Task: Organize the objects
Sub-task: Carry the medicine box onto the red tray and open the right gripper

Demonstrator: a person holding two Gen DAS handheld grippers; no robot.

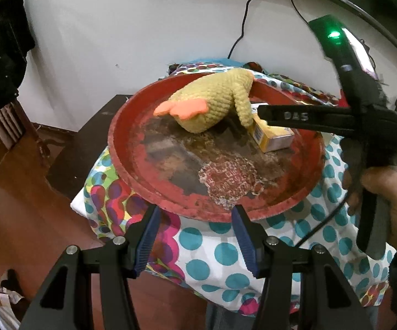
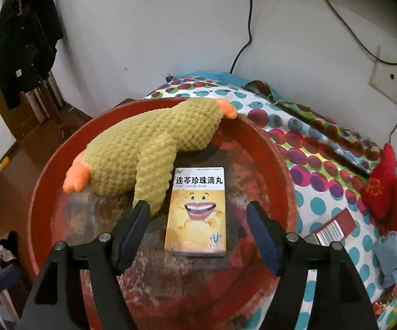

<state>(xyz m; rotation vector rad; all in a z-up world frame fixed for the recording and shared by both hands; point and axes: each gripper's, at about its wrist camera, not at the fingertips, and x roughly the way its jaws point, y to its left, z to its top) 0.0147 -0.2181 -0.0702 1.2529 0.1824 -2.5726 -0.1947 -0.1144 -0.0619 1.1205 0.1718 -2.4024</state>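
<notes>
A worn red round tray [image 1: 121, 148] [image 2: 41, 192] rests on a polka-dot cloth. In it lie a yellow knitted plush duck [image 1: 214, 101] [image 2: 149, 148] with orange feet and a yellow medicine box [image 1: 272, 137] [image 2: 195, 211], flat and face up beside the duck's wing. My right gripper [image 2: 198, 206] is open, and the box lies between its fingers with both pads clear of it. One finger [image 1: 294, 117] of that gripper reaches over the box in the left wrist view, held by a hand [image 1: 390, 192]. My left gripper [image 1: 195, 211] stands open and empty at the tray's near rim.
The polka-dot cloth [image 1: 225, 247] [image 2: 322, 148] covers the surface around the tray. On it to the right lie red fabric items [image 2: 390, 187], a small red pack [image 2: 335, 228] and a light blue bundle [image 2: 393, 255]. A dark table [image 1: 88, 137] and wooden floor lie left. Cables hang on the wall.
</notes>
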